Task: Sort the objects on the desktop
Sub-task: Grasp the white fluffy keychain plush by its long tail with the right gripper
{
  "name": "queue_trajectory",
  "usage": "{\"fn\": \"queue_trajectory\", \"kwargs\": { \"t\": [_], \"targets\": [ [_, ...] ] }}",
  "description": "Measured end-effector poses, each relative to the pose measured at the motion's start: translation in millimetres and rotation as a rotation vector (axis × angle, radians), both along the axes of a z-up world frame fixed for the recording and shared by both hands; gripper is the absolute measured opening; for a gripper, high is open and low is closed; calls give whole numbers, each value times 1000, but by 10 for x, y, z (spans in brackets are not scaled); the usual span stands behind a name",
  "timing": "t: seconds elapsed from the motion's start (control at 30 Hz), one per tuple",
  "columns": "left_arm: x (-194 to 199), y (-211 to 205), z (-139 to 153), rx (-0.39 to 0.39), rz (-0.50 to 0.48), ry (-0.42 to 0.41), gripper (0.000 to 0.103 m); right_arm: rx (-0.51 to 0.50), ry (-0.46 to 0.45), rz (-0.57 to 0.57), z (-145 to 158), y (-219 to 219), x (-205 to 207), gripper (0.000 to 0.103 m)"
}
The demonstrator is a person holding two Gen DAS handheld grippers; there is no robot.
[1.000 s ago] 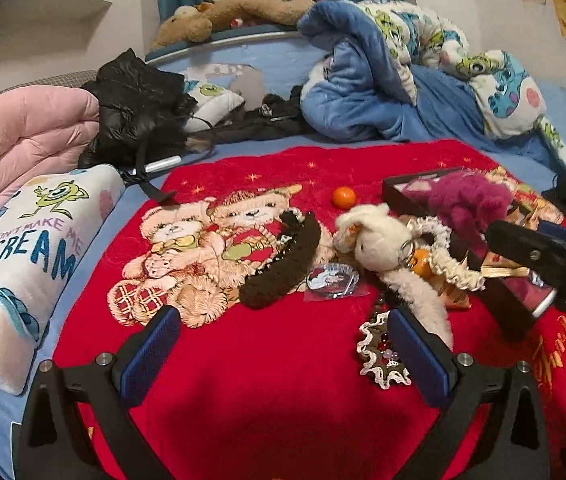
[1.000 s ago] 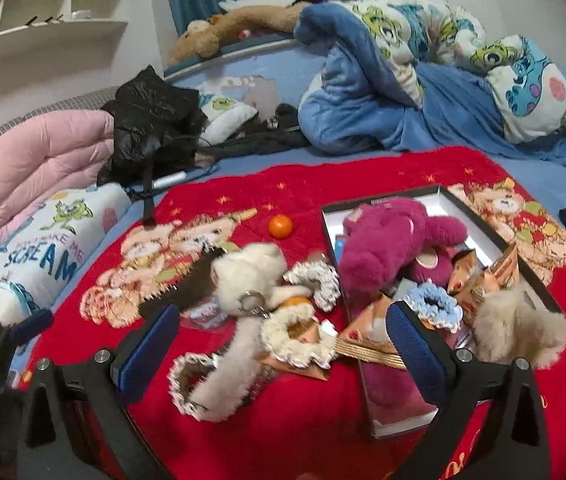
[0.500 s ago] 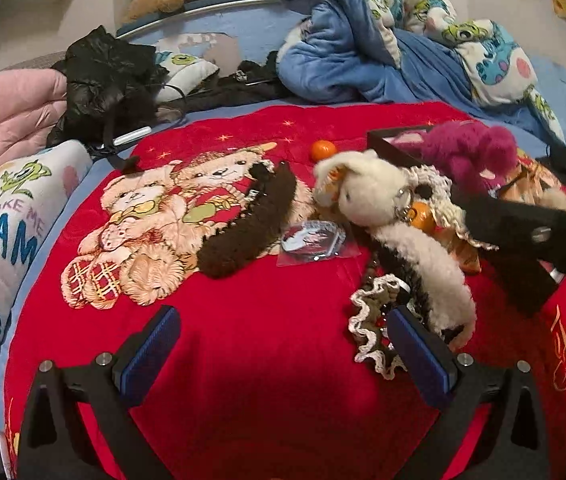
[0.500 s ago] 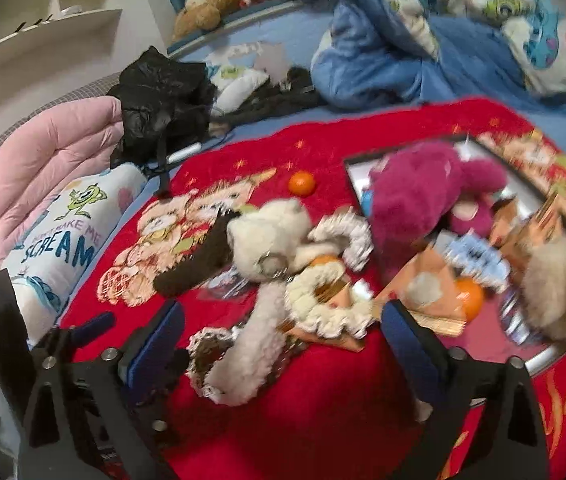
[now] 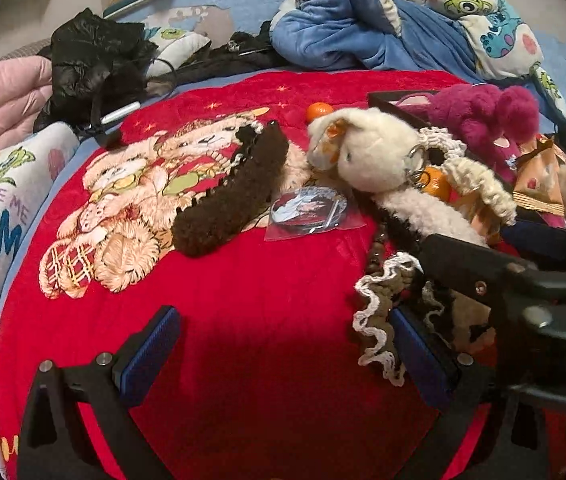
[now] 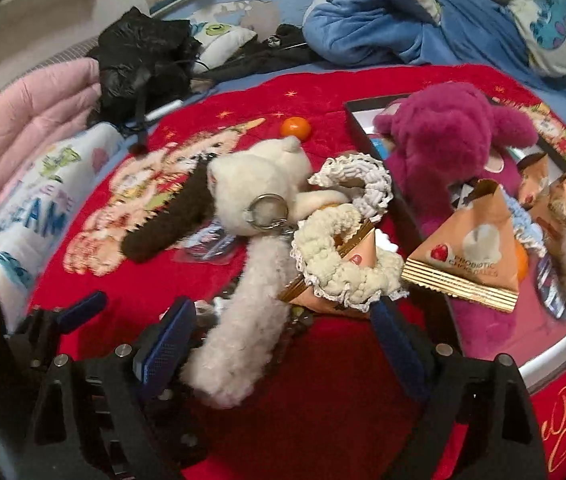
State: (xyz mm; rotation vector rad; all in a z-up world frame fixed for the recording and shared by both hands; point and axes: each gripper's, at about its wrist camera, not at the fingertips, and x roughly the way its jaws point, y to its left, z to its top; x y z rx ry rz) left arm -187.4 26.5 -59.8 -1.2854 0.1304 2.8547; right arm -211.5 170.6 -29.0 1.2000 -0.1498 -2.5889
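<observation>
Right gripper [image 6: 279,344], lower centre of its own view, has its jaws spread wide and closing; between them lies the long fleecy tail of the white plush keychain [image 6: 259,196], and I judge the pads not yet pressing on it. Left gripper [image 5: 283,352] is also spread wide over bare red blanket [image 5: 243,300], holding nothing, its right pad just beside a brown frilled scrunchie [image 5: 379,320].

Largest to smallest, in the right wrist view:
- red blanket, the work surface, filling the middle;
- black-rimmed tray [image 6: 367,120] at 2 o'clock, holding a magenta plush [image 6: 451,136] and peach snack packets [image 6: 471,248];
- white plush keychain at centre, its metal ring toward the tray;
- brown fuzzy hair clip [image 6: 167,224] at 9 o'clock of the plush;
- cream scrunchie [image 6: 335,256] draped over a packet, touching the plush;
- small orange ball [image 6: 295,127] at 12 o'clock.

Risks, as I read them: the plush tail is soft and rounded, so a shallow pinch may slip off; its ring appears tangled with the cream scrunchie, though blur leaves this uncertain, and a lift could drag scrunchie and packet along. Both grippers sit close together near the frilled scrunchie, so a sideways move could knock them together.
</observation>
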Motion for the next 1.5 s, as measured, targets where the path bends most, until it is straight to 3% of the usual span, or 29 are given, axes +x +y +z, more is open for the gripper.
{"fn": "queue_trajectory", "kwargs": {
  "t": [0.2,0.3,0.37,0.4,0.43,0.5,0.57,0.73,0.8,0.83,1.03,1.07,1.17,1.3,1.5],
  "targets": [
    [-49,-57,-60,38,11,-38,103,102,5,-21,-58,-85,5,86],
    [-65,-69,-84,52,13,-58,103,110,8,-23,-53,-73,10,77],
    [-70,-69,-88,53,14,-63,103,123,12,-37,-41,-41,16,60],
    [-69,-63,-90,50,15,-63,103,135,14,-40,-41,-27,21,56],
    [-66,-54,-91,44,15,-63,103,134,16,-30,-37,-24,25,43],
    [-60,-43,-93,35,16,-66,103,58,-31,12,-98,-23,1,30],
    [-61,-31,-97,24,16,-70,103,23,-61,22,-213,-31,-24,29],
    [-63,-59,-98,40,15,-71,103,111,-30,25,-178,-152,24,30],
    [-63,-61,-95,41,15,-71,103,132,-29,21,-154,-156,31,39],
    [-63,-61,-96,41,15,-70,103,157,-21,4,-128,-140,34,54],
    [-63,-58,-96,39,15,-70,103,157,-14,4,-44,-55,72,59],
    [-64,-58,-96,38,15,-70,103,173,-9,2,-27,-62,91,69],
    [-60,-48,-99,26,15,-70,103,205,-14,-10,-50,-33,71,86],
    [-49,-48,-91,26,15,-68,103,182,-14,23,-104,-70,48,86],
    [-41,-30,-101,17,15,-66,103,191,-2,24,-138,-101,48,75]
  ]
}}
